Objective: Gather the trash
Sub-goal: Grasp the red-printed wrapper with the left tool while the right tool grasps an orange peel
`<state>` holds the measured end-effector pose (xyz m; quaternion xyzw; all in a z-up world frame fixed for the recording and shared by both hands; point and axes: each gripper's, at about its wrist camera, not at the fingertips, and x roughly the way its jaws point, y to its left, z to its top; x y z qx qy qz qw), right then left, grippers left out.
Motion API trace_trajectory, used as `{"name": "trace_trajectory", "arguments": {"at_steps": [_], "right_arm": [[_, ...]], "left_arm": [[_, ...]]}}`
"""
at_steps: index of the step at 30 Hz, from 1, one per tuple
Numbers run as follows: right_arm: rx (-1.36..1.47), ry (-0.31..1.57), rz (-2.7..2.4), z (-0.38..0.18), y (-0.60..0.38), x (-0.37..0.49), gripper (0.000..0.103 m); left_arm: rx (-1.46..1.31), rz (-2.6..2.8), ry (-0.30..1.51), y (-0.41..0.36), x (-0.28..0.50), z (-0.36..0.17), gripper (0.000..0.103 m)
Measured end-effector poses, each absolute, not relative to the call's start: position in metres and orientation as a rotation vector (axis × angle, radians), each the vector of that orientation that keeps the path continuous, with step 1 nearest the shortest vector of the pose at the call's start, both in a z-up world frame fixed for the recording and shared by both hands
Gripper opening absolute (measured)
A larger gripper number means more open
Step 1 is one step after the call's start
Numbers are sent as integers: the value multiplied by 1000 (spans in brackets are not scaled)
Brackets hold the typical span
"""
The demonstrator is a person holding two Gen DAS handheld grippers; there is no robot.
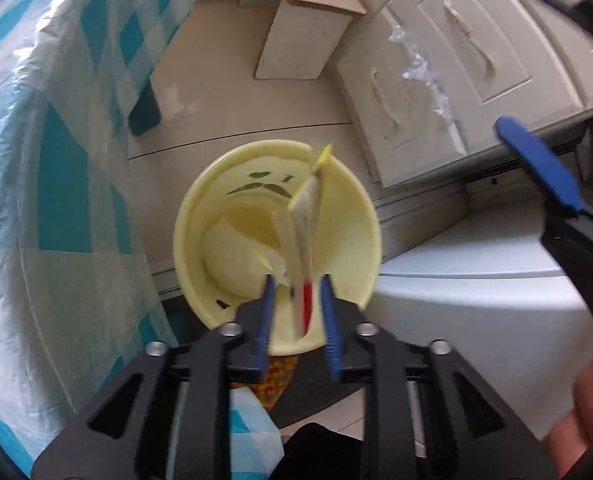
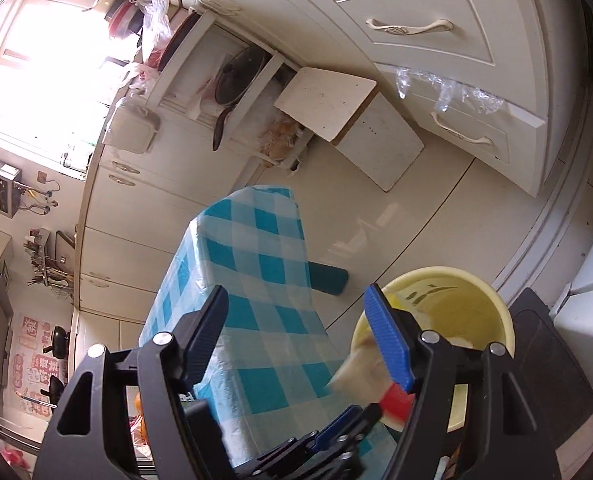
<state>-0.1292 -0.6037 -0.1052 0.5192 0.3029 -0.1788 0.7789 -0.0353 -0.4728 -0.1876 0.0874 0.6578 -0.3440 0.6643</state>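
Note:
Seen from the left wrist, a yellow plastic bin (image 1: pixel 216 184) stands on the floor directly below my left gripper (image 1: pixel 298 280), which points down into it. A crumpled wrapper (image 1: pixel 304 216), white and yellow with a red patch, hangs blurred between the blue pads with a gap on each side, its upper part over the bin's mouth. The jaws stand partly open. The right wrist view shows my right gripper (image 2: pixel 296 296) wide open and empty beside the bin (image 2: pixel 488 292), with the blurred wrapper (image 2: pixel 360 372) low by its right finger. One of its blue pads (image 1: pixel 536 160) also shows.
A table under a blue-and-white checked cloth (image 2: pixel 256 260) stands close on the bin's left. A cardboard box (image 2: pixel 336 104) lies against cream cabinets (image 2: pixel 436 20). A white appliance (image 1: pixel 476 280) and a black mat (image 2: pixel 548 360) flank the bin. A hand (image 1: pixel 588 400) shows at right.

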Motion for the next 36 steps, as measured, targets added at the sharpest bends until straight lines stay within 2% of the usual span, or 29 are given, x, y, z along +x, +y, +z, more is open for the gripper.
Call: {"name": "trace_trajectory", "arguments": {"at_steps": [1, 4, 11, 16, 21, 26, 30, 36], "right_arm": [[1119, 652, -383, -104, -603, -128, 68], [1123, 638, -365, -99, -601, -124, 68], [1084, 567, -330, -77, -586, -114, 69], [1013, 488, -302, -51, -564, -104, 70], [858, 539, -203, -33, -515, -72, 71], [677, 647, -35, -27, -438, -27, 71], [496, 717, 86, -25, -371, 12, 71], [304, 813, 236, -37, -286, 70, 71]], "left_arm": [[195, -783, 1484, -473, -35, -186, 41], [204, -790, 1469, -468, -36, -180, 49], [136, -893, 1335, -421, -39, -122, 54], [60, -946, 1212, -338, -34, -72, 62], [-26, -829, 1132, -220, -7, -42, 69], [-239, -583, 1131, -106, 52, -37, 73], [-417, -399, 1155, -45, 102, -46, 77], [-581, -343, 1239, -30, 160, -78, 78]]}}
